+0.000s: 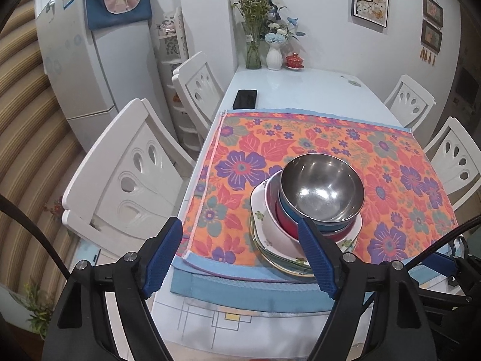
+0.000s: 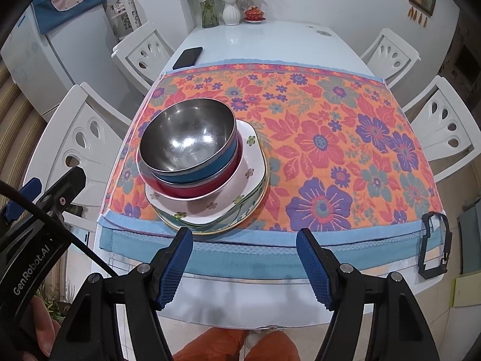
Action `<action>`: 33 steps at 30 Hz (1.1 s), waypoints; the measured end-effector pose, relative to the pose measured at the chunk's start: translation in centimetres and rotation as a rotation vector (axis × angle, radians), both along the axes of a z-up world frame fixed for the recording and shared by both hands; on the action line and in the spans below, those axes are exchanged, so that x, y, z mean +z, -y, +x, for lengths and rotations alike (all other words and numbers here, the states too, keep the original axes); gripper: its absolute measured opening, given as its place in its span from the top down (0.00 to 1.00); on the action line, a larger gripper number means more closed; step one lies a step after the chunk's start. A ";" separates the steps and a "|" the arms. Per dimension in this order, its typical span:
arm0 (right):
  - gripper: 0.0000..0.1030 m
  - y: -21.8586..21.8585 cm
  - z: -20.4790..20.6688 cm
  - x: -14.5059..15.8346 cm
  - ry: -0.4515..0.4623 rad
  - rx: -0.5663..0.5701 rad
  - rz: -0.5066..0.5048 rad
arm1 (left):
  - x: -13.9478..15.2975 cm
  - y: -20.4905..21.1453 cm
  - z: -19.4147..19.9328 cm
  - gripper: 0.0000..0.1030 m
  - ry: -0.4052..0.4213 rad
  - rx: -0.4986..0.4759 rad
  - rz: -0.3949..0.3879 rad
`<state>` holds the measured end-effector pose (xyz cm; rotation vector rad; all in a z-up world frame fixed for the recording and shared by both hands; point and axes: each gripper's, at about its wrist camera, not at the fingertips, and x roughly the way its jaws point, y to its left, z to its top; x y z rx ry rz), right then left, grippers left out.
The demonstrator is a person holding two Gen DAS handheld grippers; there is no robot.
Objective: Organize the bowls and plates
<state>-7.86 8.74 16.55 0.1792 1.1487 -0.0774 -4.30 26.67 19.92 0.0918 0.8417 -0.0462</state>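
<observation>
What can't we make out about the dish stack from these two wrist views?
- Plate count: below the floral plate only thin rims show in either view.
- Red bowl and blue bowl interiors: covered by the steel bowl.
- Near plate edge in the left view: behind the left gripper's finger.

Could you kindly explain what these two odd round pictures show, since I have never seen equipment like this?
There is no robot: a person holds a two-finger tool in each hand, and a fisheye camera on each looks out along its blue-padded fingers. One picture comes from the left tool, the other from the right tool. Both tools are open and hold nothing. On the floral cloth covering the near end of the table stands one stack: a steel bowl in a blue bowl, in a red bowl, on a flowered plate. Farther back lie a phone and vases.
</observation>
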 end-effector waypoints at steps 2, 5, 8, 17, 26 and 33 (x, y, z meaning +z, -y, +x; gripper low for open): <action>0.33 0.0 0.0 0.0 -0.001 0.001 0.002 | 0.0 -0.1 0.0 0.25 0.001 -0.001 0.002; 0.33 -0.2 0.0 -0.1 -0.002 0.000 0.001 | -0.1 -0.1 -0.1 0.25 -0.006 0.001 -0.003; 0.33 -0.4 0.0 -0.1 -0.003 -0.001 -0.001 | -0.2 -0.3 0.0 0.24 -0.011 0.001 -0.010; 0.33 -0.5 -0.1 -0.3 -0.004 -0.019 -0.003 | -0.1 0.2 0.1 0.25 -0.009 -0.034 -0.008; 0.33 0.2 -0.1 -0.5 -0.007 -0.053 -0.001 | 0.3 1.4 0.7 0.25 0.002 -0.079 0.011; 0.33 0.6 -0.2 -0.4 -0.007 -0.070 0.000 | 0.2 2.0 0.9 0.25 -0.009 -0.093 0.012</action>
